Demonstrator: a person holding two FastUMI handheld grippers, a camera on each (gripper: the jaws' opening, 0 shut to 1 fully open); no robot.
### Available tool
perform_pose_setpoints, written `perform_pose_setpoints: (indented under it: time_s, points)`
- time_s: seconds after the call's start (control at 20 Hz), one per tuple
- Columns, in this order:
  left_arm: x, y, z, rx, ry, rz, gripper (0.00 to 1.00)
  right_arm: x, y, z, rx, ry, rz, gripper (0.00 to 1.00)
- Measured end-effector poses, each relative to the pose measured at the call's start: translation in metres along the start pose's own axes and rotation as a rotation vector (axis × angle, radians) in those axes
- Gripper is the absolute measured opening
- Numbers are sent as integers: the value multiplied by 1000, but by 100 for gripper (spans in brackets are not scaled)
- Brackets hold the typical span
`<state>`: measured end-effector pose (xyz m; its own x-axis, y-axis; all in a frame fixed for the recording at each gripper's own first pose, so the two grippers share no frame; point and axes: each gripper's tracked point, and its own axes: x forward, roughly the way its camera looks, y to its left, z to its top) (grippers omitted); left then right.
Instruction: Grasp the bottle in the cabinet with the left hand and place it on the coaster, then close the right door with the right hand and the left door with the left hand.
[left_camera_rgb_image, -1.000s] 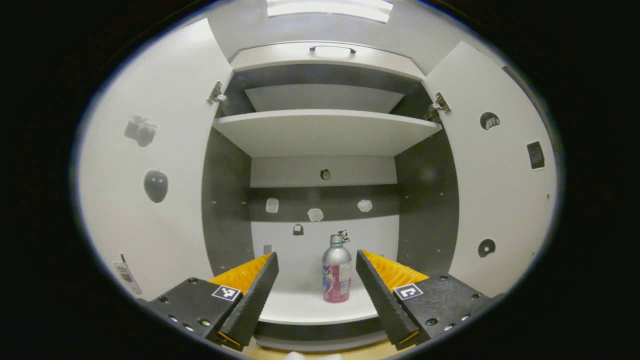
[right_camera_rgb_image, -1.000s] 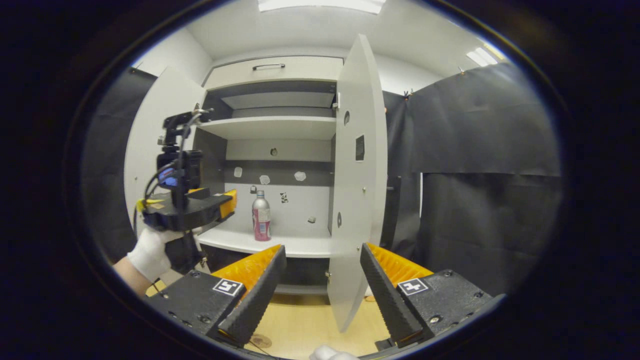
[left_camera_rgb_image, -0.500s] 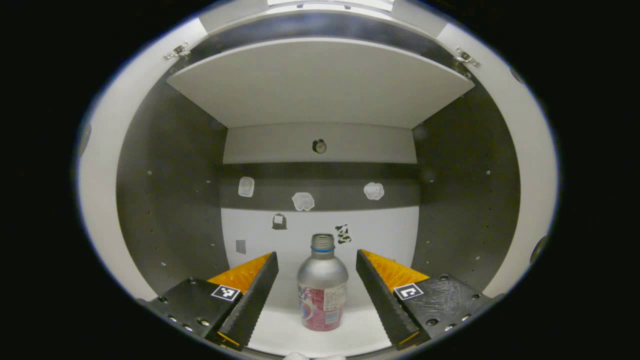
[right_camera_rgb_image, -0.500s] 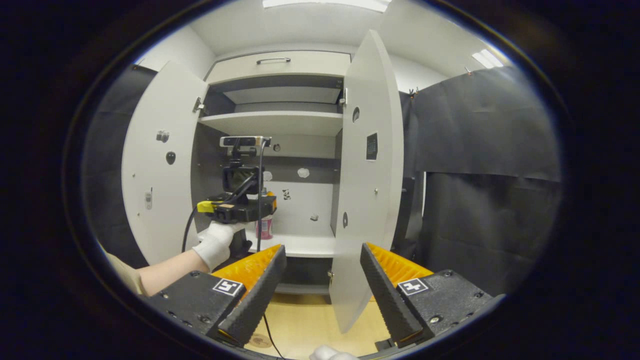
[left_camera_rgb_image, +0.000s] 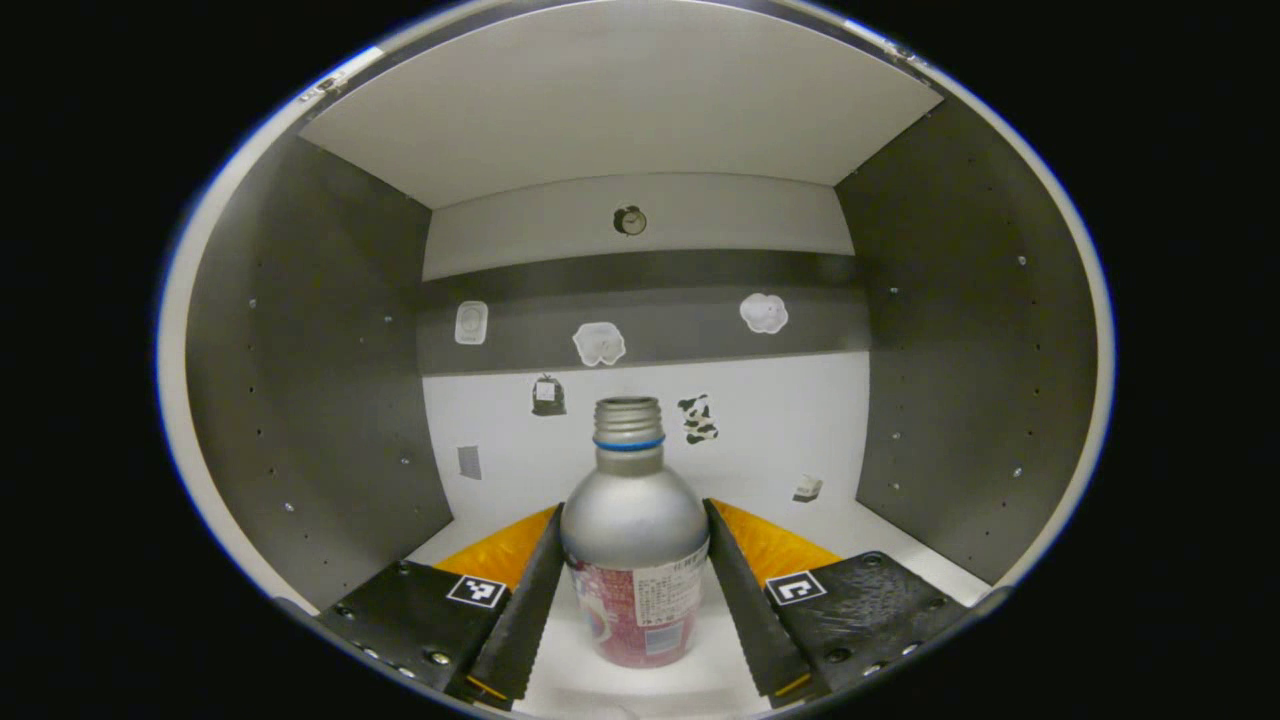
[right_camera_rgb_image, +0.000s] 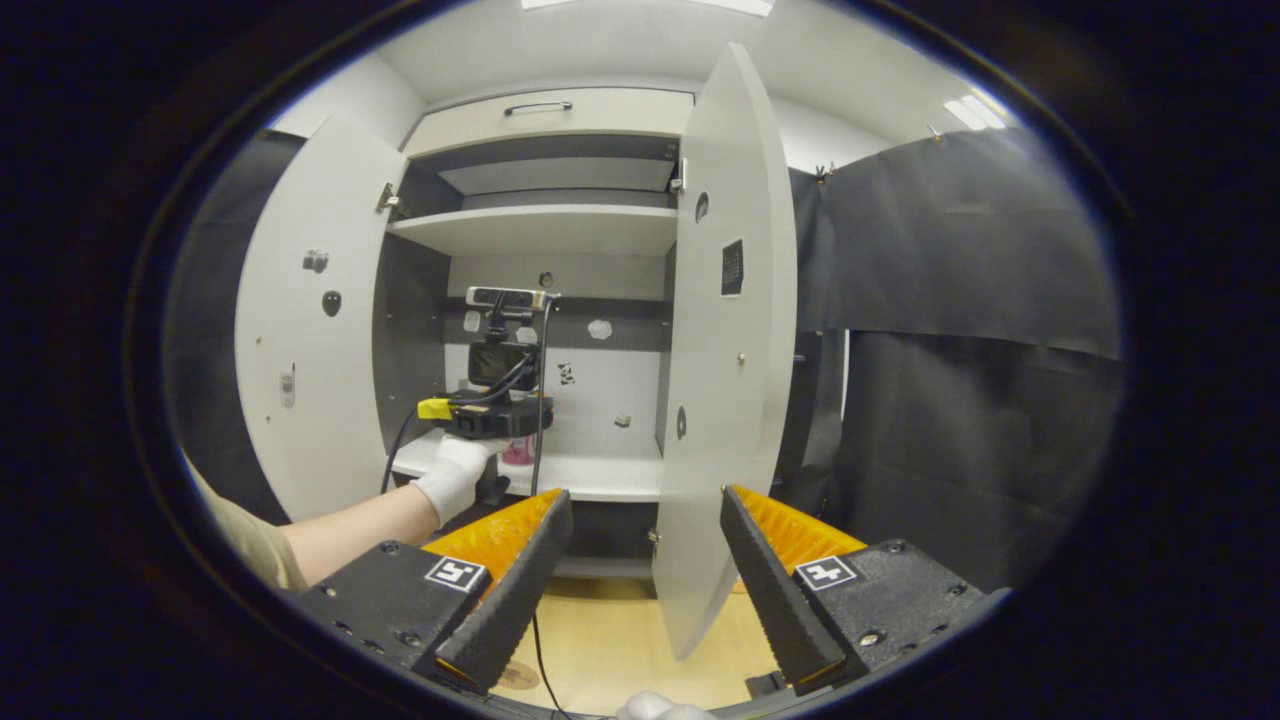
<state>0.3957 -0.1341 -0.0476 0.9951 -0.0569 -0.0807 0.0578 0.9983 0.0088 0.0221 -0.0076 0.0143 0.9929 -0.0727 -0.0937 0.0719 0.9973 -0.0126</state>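
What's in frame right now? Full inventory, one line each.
bottle: 1, silver with a pink label, upright on the lower cabinet shelf, between the left gripper's fingers
cabinet: 1, white with dark grey inner walls, both doors open
left door: 1, white, swung wide open
right door: 1, white, open, edge toward the right gripper view
drawer: 1, white with a dark handle, on top of the cabinet
stickers: several, pale or dark, on the cabinet's back wall
floor: pale wood, below the cabinet
left gripper: 1, inside the cabinet, fingers either side of the bottle; contact unclear
right gripper: 1, open, held back in front of the right door
hand: 1, white glove, holding the left gripper
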Motion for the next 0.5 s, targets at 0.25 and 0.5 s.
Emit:
perform_pose_setpoints:
  time_s: [0.25,0.5]
  points:
    - [-58,2,37,-21,-87,-59,78,-2,-4,-1,11,-6,4,98]
    - [-139,5,47,-30,-137,-107,82,-6,-8,-7,23,-5,15,98]
